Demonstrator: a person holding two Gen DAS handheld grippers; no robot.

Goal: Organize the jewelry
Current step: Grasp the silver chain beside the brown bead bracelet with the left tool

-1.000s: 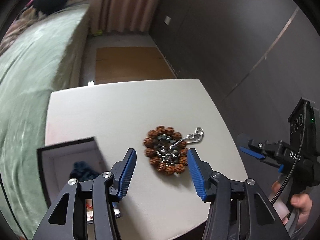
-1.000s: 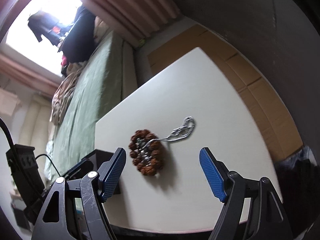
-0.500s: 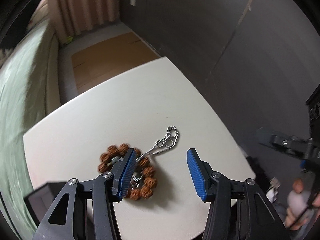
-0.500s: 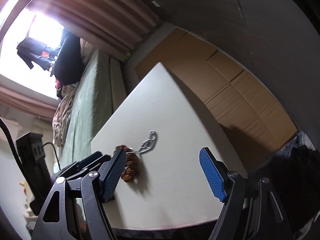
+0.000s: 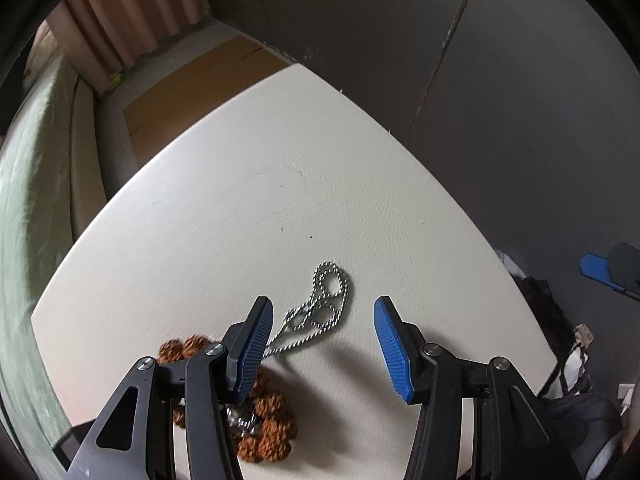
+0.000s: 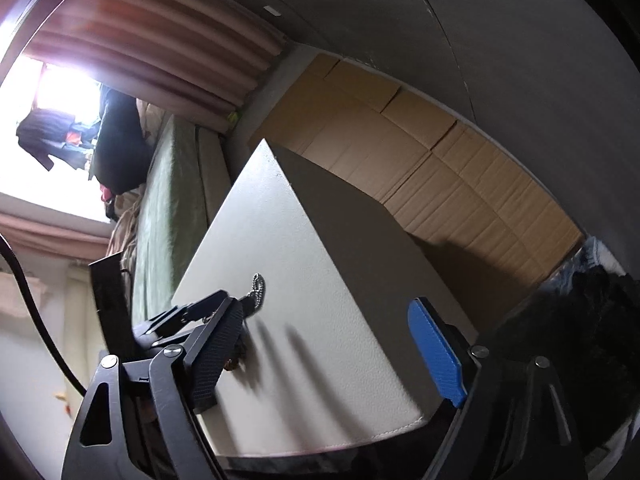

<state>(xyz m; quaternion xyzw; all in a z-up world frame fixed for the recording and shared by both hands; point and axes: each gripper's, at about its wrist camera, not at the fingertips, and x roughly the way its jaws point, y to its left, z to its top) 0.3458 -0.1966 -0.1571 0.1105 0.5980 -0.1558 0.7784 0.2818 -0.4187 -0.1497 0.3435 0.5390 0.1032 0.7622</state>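
A silver ball chain (image 5: 320, 308) lies coiled on the white table (image 5: 240, 208), trailing back to a brown bead bracelet (image 5: 272, 420). My left gripper (image 5: 324, 344) is open and empty, low over the table, with the chain's coil between its blue pads; the left finger covers part of the bracelet. My right gripper (image 6: 332, 356) is open and empty, off the table's near edge. In the right wrist view the chain (image 6: 258, 286) shows small, and the left gripper (image 6: 192, 312) sits beside it. The right gripper's blue pad (image 5: 598, 266) shows at the right in the left wrist view.
A corner of the black jewelry box (image 5: 66, 446) shows at the bottom left of the left wrist view. A green bed (image 5: 28, 184) runs along the left. Flattened cardboard (image 6: 420, 152) lies on the floor beyond the table. Dark walls stand behind and to the right.
My left gripper has moved forward and to the right, from over the bracelet to over the chain's coil, and come lower. My right gripper has dropped back and tilted away from the table. Both stayed open.
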